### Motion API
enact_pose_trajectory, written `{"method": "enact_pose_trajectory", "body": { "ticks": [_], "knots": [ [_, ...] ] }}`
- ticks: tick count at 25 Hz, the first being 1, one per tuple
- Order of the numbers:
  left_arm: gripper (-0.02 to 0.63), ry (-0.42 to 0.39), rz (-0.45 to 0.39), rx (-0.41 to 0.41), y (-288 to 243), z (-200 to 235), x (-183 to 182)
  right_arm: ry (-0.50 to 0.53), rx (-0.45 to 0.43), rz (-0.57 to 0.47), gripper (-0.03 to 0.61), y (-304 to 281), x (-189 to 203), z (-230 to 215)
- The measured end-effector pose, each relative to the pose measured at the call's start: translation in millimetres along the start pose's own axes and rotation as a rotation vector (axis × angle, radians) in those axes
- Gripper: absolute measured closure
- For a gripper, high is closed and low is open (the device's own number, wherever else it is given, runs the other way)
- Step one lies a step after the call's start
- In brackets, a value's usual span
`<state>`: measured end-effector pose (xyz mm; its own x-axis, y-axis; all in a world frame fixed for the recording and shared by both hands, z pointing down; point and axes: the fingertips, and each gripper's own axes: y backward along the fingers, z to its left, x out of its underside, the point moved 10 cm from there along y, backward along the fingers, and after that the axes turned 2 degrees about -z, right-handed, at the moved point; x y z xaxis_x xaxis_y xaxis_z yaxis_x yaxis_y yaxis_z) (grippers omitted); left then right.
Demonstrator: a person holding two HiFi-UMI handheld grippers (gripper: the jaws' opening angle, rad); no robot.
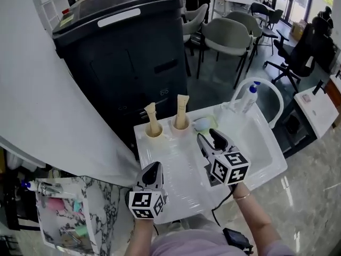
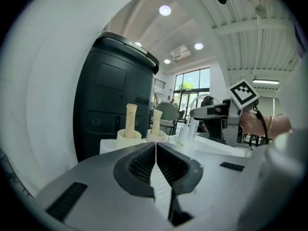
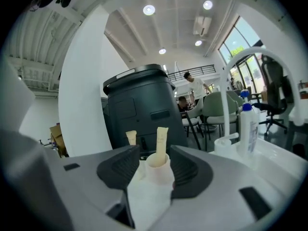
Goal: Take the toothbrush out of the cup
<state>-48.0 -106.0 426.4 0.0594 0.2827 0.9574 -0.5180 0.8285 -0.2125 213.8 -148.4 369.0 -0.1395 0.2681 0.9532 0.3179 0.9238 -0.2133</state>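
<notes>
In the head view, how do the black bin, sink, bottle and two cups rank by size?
1. Bin
2. Sink
3. Bottle, left cup, right cup: too alike to rank.

The bin (image 1: 122,52) is black with a white strip on its lid. In front of the bin, the sink (image 1: 253,140) is white. The left cup (image 1: 154,133) is cream and the right cup (image 1: 181,127) is pale pink. The left toothbrush (image 1: 152,117) and the right toothbrush (image 1: 182,109) are tan. The bottle (image 1: 249,98) is white with a blue cap. The left gripper (image 1: 153,168) and the right gripper (image 1: 209,138) are black and grey. Their cubes are white with black squares.
</notes>
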Motion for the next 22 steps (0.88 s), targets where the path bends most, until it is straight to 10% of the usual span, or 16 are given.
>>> {"method": "enact_pose_trajectory", "body": {
  "ticks": [22],
  "knots": [
    [0.612, 0.078, 0.039, -0.275, -23.0, 36.0, 12.0, 0.119, -0.162, 0.248, 0.378, -179.9, 11.4, -34.3]
  ]
}}
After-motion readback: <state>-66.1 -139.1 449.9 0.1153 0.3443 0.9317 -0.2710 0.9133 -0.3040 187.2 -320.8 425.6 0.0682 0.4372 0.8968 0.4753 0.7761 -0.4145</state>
